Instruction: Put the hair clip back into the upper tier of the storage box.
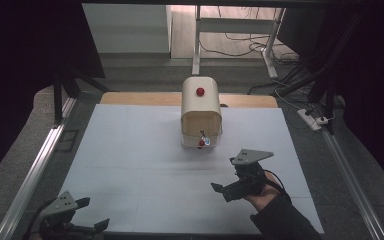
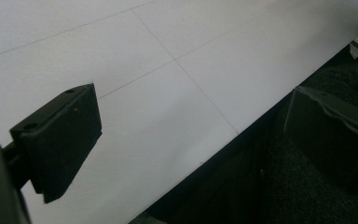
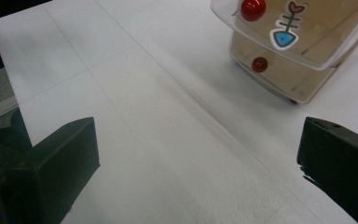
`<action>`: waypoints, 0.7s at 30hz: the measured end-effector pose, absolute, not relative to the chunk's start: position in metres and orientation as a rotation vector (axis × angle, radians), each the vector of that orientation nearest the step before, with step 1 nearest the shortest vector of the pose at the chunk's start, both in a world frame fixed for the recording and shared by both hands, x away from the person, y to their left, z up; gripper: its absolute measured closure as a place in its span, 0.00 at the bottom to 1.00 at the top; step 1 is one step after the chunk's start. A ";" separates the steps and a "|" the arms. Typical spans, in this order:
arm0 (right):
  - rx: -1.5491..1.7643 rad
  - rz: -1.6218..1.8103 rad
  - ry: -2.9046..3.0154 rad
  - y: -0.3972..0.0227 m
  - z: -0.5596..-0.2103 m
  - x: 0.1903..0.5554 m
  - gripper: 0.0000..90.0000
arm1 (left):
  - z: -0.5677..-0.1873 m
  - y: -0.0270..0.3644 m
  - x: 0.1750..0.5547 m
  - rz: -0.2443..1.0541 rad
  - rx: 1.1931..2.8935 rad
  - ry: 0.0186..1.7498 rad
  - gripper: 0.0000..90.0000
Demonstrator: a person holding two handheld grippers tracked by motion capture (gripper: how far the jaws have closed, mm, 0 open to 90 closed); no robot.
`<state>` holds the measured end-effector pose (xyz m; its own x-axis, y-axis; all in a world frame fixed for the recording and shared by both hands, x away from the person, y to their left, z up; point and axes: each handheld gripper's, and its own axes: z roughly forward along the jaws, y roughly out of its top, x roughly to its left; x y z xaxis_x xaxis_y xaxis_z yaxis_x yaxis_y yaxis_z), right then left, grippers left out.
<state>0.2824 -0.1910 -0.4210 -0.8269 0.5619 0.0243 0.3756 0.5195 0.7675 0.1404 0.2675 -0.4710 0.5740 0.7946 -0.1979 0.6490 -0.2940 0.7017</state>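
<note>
At the near left corner of the sheet [image 1: 140,165], the left gripper [image 1: 87,215] is seen resting low, its jaws spread wide and empty; in the left gripper view one jaw hangs over the sheet and the other past its near edge. Further in, on the right, the right gripper [image 1: 222,189] is held by a hand [image 1: 260,192] just above the sheet, jaws likewise wide apart with nothing between them.

Beyond it, well apart still, the box [image 1: 201,112] stands near the far middle of the sheet (a rounded cream lid with a red knob [image 1: 200,91] on top). In the right gripper view a clear front flap [image 3: 303,42] with a fish sticker [image 3: 284,30] and a second red knob [image 3: 253,8] is seen, slightly raised.

The step in hand is judged to be a reach toward that front knob. It would be done best if the open jaws were brought level with the knob and centred on it before closing, so that the light box is not pushed back.
</note>
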 end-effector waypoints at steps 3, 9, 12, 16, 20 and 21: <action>0.807 1.200 2.522 -0.195 -0.422 0.280 0.00 | -0.471 0.267 0.140 0.241 2.036 1.150 0.04; 0.814 1.199 2.510 -0.202 -0.423 0.275 0.00 | -0.471 0.267 0.141 0.240 2.035 1.151 0.04; 0.816 1.188 2.504 -0.205 -0.424 0.273 0.00 | -0.471 0.267 0.141 0.241 2.034 1.153 0.04; 0.832 1.190 2.492 -0.210 -0.424 0.270 0.00 | -0.471 0.268 0.141 0.240 2.033 1.153 0.04; 0.837 1.183 2.483 -0.215 -0.425 0.266 0.00 | -0.471 0.268 0.141 0.241 2.033 1.154 0.04; 0.844 1.182 2.482 -0.217 -0.425 0.265 0.00 | -0.471 0.268 0.141 0.241 2.032 1.156 0.04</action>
<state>0.2651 -0.2167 -0.4248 -0.7954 0.6060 0.0097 0.3895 0.4989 0.7742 0.1407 0.2676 -0.4710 0.5701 0.7971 -0.1991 0.6511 -0.2906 0.7012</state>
